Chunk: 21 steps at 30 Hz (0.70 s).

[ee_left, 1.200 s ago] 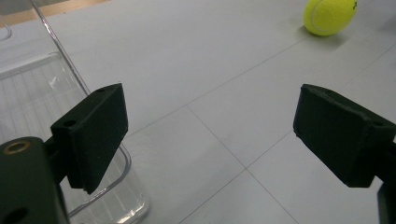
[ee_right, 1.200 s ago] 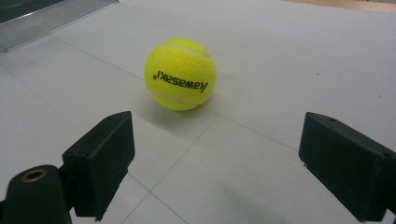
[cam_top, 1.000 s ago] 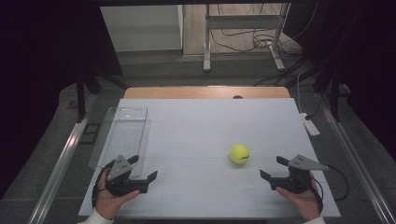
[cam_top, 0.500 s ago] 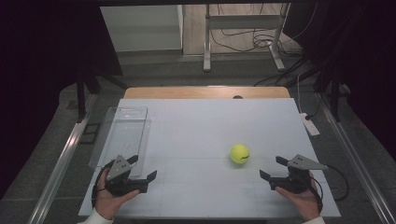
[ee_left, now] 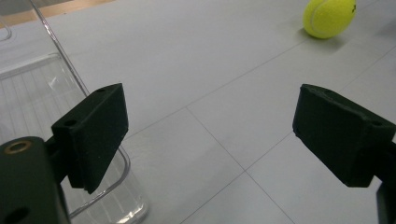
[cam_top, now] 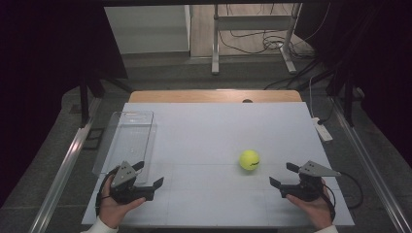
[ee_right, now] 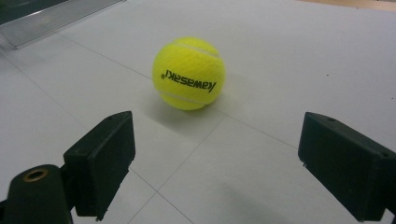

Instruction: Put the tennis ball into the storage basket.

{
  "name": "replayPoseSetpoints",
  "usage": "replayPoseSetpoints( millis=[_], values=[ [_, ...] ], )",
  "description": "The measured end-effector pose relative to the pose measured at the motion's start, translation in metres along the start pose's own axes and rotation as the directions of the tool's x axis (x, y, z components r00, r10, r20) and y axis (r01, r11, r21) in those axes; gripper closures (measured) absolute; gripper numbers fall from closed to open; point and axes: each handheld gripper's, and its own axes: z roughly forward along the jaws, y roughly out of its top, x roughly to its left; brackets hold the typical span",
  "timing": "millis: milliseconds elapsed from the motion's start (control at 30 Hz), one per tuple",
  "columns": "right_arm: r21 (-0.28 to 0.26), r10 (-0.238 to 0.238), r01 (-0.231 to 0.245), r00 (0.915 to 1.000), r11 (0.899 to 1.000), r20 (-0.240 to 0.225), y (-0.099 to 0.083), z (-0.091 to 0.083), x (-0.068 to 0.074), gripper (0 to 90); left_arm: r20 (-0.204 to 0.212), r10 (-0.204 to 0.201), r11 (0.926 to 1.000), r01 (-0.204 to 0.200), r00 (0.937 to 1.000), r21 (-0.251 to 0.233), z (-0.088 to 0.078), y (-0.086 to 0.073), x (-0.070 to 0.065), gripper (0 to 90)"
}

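Observation:
A yellow tennis ball (cam_top: 249, 159) rests on the white table, right of centre; it fills the upper middle of the right gripper view (ee_right: 189, 73) and sits far off at the top right of the left gripper view (ee_left: 328, 17). My right gripper (cam_top: 285, 175) is open near the front right edge, a short way from the ball, nothing between its jaws (ee_right: 224, 158). My left gripper (cam_top: 148, 174) is open at the front left, beside the near end of a clear plastic tray (cam_top: 127, 141). Its jaws stand wide apart (ee_left: 210, 126) over bare table.
The clear tray's rim (ee_left: 65, 65) runs close along the left jaw in the left gripper view. A white power strip (cam_top: 321, 129) lies at the table's right edge. A wooden strip (cam_top: 214, 95) borders the far edge, with a metal stand and cables on the floor behind.

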Motion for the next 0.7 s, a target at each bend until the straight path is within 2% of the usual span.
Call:
replayPoseSetpoints(
  millis=[400, 700],
  values=[
    [0.005, 0.0, 0.0, 1.0, 1.0, -0.006, 0.0, 0.002, 0.0, 11.4, 0.008, 0.012, 0.9999, -0.012, 0.9999, 0.0, 0.001, 0.007, -0.003, 11.2],
    [0.002, -0.001, 0.001, 0.9999, 1.0, -0.014, 0.0, 0.002, 0.0, 11.5, 0.038, 0.034, 0.9994, -0.035, 0.9987, 0.007, 0.007, 0.017, -0.007, 11.2]
  ],
)
